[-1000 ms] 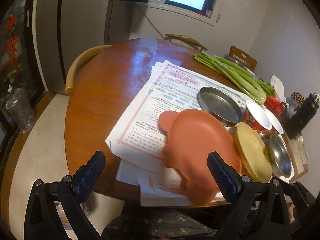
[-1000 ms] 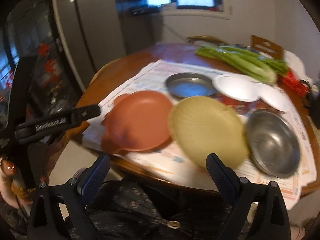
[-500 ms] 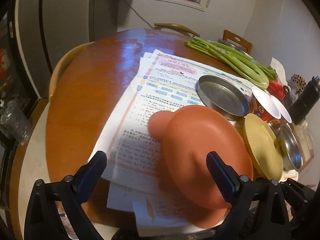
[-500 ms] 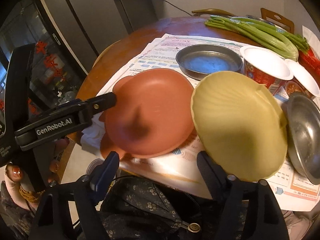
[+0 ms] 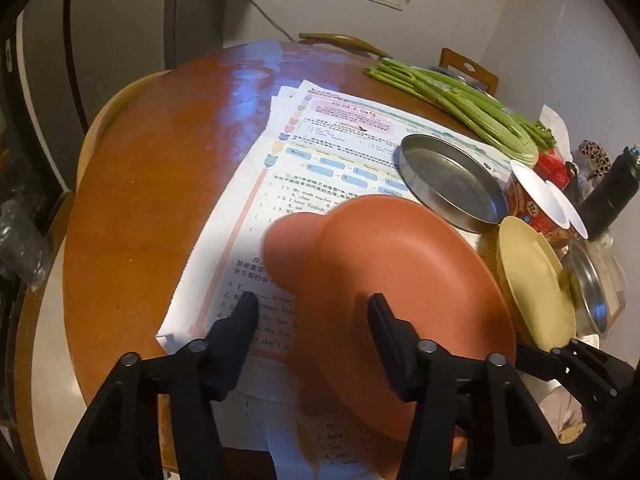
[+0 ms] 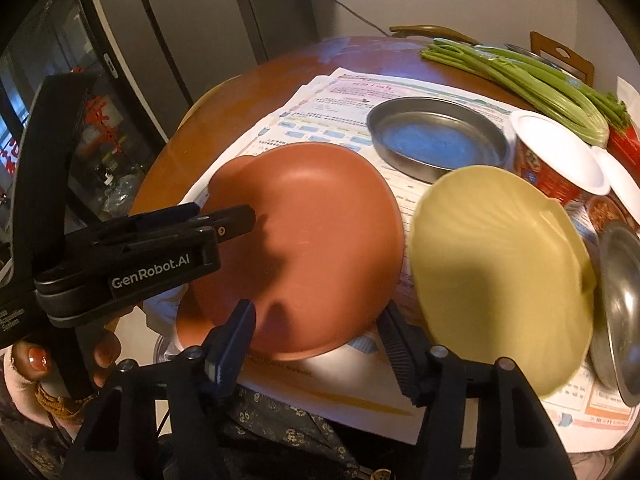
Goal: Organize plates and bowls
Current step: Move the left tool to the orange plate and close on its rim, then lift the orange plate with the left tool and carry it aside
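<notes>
**Two grippers at the terracotta plate**

Two grippers: left gripper (image 5: 312, 304) and right gripper (image 6: 316, 322), jaws parted but narrower than half a second ago, straddling the terracotta plate (image 6: 304, 248) rim without a grip. Marking: "GenRobot.AI". One yellow plate (image 6: 496, 264) beside it; two steel pans (image 6: 436, 140) (image 6: 618, 300); two white-lidded cups (image 6: 556, 160); printed worksheets (image 5: 320, 148).

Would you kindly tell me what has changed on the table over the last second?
Both grippers closed in on the terracotta plate and narrowed: the left gripper now straddles its edge, the right gripper its near rim. Neither is visibly clamped. The yellow plate and steel pan stayed put.
</notes>
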`<state>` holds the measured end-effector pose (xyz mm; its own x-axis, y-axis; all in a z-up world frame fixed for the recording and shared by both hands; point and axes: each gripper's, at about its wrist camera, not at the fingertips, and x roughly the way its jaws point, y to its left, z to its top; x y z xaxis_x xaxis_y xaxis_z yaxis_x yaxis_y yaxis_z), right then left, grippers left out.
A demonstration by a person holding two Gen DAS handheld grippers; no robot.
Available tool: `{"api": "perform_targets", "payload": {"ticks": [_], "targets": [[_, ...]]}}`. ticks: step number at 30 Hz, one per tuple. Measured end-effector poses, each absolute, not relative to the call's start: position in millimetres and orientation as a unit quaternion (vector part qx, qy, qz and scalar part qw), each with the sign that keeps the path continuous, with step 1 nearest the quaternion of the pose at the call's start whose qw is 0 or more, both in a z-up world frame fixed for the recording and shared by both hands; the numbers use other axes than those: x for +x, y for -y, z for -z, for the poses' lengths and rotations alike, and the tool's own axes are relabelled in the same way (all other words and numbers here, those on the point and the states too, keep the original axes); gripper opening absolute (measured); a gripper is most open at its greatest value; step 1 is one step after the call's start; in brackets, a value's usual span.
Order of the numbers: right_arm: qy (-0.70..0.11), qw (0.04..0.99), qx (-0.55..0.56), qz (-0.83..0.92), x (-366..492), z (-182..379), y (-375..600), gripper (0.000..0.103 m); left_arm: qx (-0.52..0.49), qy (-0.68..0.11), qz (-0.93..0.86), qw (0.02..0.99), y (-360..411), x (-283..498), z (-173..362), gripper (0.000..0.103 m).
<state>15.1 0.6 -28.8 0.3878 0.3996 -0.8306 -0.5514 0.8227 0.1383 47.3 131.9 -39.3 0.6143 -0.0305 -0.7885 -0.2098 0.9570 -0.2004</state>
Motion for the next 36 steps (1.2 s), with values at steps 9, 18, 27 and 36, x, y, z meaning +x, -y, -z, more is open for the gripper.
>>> {"api": "perform_targets", "payload": {"ticks": [9, 18, 27, 36], "targets": [[-0.448, 0.837, -0.101, -0.298, 19.1, 17.8, -16.4, 0.060, -0.146, -0.430, -0.040, 0.890, -138.3, 46.0, 27.2, 0.049], [-0.419, 0.839, -0.108, -0.329, 38.9, -5.6, -44.8, 0.060, -0.144, -0.407, -0.066, 0.900, -166.9, 62.1, 0.3, 0.049], [-0.418, 0.840, -0.101, -0.332, 67.5, -3.5, -63.8, 0.060, -0.146, -0.413, -0.076, 0.896, -185.9, 90.9, 8.0, 0.050], [-0.432, 0.839, -0.085, -0.320, 90.3, 11.2, -66.4, 0.060, -0.138, -0.443, -0.070, 0.883, -187.1, 117.9, 31.5, 0.050]]}}
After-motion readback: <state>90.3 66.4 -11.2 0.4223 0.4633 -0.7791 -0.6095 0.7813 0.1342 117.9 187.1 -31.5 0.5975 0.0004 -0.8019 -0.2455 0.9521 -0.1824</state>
